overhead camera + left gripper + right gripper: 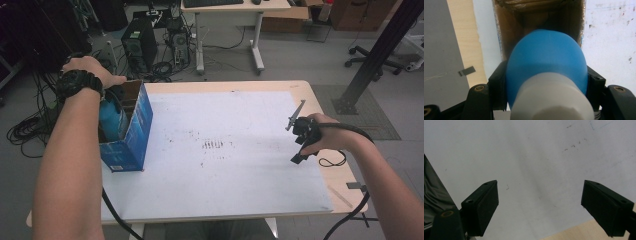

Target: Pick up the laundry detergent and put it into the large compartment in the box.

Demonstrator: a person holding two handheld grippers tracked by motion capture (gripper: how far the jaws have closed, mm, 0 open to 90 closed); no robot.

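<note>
Gripping a blue bottle [546, 60] with a white cap, left gripper [546, 82] clenched on its body, black pads pressed to both sides. Seen from above at the left of the high view: bottle [111, 120] standing inside the open top of the blue carton [131, 135], left hand [92, 70] directly over it. Carton sitting at the left edge of the white sheet [225, 150], cardboard lining visible past the bottle in the left gripper view. Hard to call whether going in or coming out; looks like the bottle-and-carton step, midway through the opening.

Right gripper [540, 207] released, jaws wide apart, nothing between them, just bare white sheet beneath. In the high view, sitting at the right of the frame [301, 137], well apart from the carton, idle.

Next move, by judgement: straight vertical travel, keeping the bottle clear of the carton walls, since a snag could tip the carton.

Surface: pale wooden table [345, 185] under a white sheet, speckled with small dark marks near the middle. Room behind, upper part of the frame: grey floor, 2 computer towers [140, 47] amid tangled cables, a white desk [235, 10], cardboard boxes, a black slanted post at upper right.
</note>
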